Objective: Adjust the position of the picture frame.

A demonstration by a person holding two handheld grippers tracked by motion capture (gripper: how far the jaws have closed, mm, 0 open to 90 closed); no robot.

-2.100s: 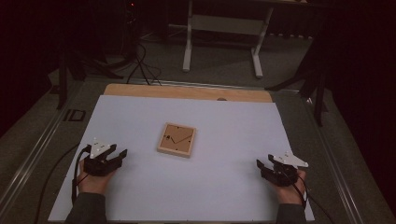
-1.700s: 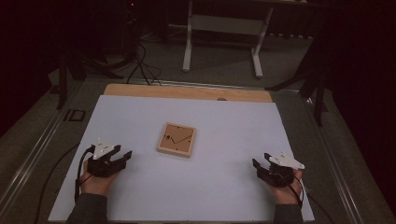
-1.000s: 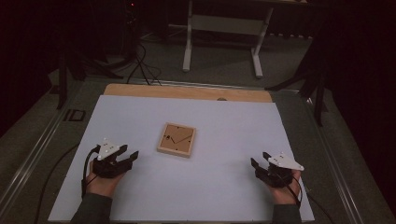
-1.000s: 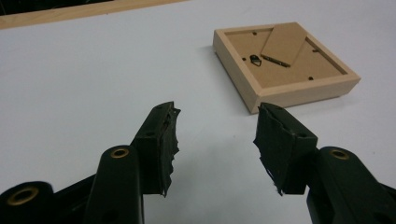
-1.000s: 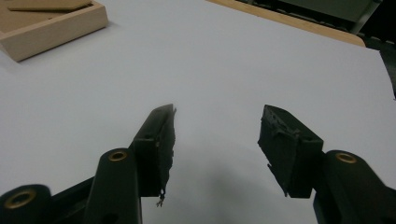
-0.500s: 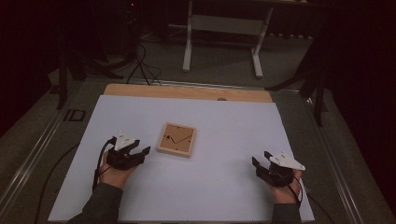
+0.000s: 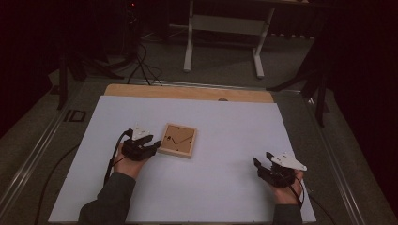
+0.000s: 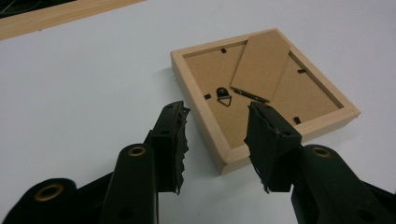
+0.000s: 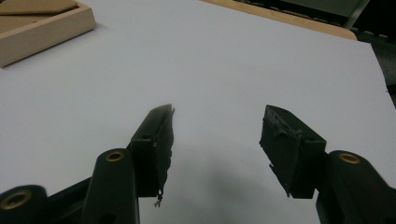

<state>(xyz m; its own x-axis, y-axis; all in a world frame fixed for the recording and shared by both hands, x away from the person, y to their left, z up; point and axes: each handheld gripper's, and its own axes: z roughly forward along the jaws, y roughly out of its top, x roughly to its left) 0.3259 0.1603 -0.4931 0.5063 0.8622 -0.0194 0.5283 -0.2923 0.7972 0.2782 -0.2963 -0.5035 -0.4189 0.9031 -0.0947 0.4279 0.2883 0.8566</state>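
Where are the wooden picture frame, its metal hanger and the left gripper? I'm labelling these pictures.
wooden picture frame [image 8: 208,122]: left gripper view, near rail.
metal hanger [image 8: 225,97]: left gripper view, triangular ring on the backing.
left gripper [image 7: 155,145]: high view, between fingertips beside the frame.

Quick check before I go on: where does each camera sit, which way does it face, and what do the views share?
High view: above the person's side, facing forward and down on the white table; forearms, left tongs, right tongs.
Left gripper view: on the left tongs, looking along the black jaws, which have just been closing, straddling the frame's near corner without touching it.
Right gripper view: on the right tongs, facing bare table.
Shared: the face-down wooden picture frame.
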